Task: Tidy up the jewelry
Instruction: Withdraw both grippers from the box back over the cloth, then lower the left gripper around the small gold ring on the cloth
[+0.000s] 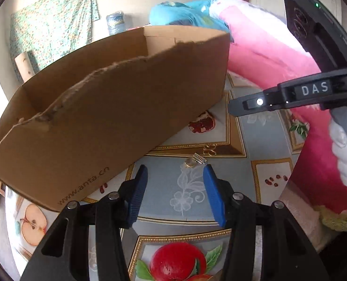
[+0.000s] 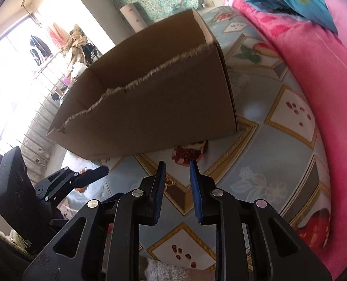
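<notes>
Left gripper (image 1: 175,169) held over the table (image 1: 243,140), blue pads parted with nothing between them, tips pointing toward twelve o'clock in the left wrist view. Just past the tips, at twelve o'clock from them, a small piece of jewelry (image 1: 196,161): a gold-coloured ring with a pale stone, touching a short silvery toothed clasp at its two o'clock side. Both lying flat on the blue floral panel of the printed tablecloth (image 1: 187,187), clear of either pad.

At ten o'clock from the jewelry, a brown cardboard box (image 1: 117,107), open-topped, near wall torn to a ragged edge. Printed along its lower side in dark letters: "www.anta.cn". Bottom corner of the box close to the left pad, not touching.

At three o'clock in the same view, the right gripper (image 1: 234,107) seen side-on, a white label reading "DAS" on its black body, a small white light lit near the tip and a green one higher up. A white-gloved hand (image 1: 344,154) wrapped round its grey handle.

In the right wrist view, the right gripper (image 2: 177,164) with pads a narrow gap apart, nothing held, aimed at the box (image 2: 164,107) and a printed pomegranate. Left gripper (image 2: 98,172) at nine o'clock, low. Pink blanket (image 2: 314,75) along the three o'clock edge of the table.
</notes>
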### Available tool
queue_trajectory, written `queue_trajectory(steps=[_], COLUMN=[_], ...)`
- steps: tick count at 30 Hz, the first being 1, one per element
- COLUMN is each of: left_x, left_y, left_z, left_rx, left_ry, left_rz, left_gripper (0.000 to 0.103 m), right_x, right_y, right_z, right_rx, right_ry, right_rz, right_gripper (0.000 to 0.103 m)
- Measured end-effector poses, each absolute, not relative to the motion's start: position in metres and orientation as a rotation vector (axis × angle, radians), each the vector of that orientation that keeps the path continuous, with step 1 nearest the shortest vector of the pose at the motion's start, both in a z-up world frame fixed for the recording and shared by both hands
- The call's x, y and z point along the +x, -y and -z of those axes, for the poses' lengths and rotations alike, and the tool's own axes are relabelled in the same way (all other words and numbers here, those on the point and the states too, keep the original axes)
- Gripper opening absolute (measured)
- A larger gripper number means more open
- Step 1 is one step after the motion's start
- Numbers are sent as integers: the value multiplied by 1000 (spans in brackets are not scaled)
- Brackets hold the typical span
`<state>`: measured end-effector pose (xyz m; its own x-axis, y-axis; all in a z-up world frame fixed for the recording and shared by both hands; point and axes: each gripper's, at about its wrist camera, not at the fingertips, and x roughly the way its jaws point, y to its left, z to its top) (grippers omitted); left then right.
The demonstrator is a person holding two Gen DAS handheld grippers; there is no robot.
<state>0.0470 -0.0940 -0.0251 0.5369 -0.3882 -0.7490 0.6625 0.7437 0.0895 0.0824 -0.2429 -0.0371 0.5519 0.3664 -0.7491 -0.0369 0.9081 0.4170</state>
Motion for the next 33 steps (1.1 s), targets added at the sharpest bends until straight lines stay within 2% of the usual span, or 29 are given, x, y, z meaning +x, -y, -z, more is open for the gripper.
queue_trajectory(steps=[3, 7, 9, 16, 19, 33], left_x=[48, 58, 62, 65, 66, 60], left_y=[108, 116, 117, 126, 128, 119], left_z=[33, 40, 42, 42, 41, 41], left_rx=[453, 462, 450, 460, 465, 460], left_ry=[-766, -786, -794, -799, -799, -804], left_rz=[666, 666, 673, 687, 699, 682], left_gripper=[40, 24, 19, 17, 12, 11], right_x=[74, 67, 65, 69, 71, 71], right_y=[242, 240, 239, 244, 245, 232], right_z=[49, 51, 52, 57, 60, 53], right_rx=[382, 373, 372, 398, 403, 350], right_ry=[-983, -978, -974, -978, -984, -980], right_rz=[-236, -238, -242, -245, -242, -251], right_gripper=[23, 23, 23, 23, 23, 23])
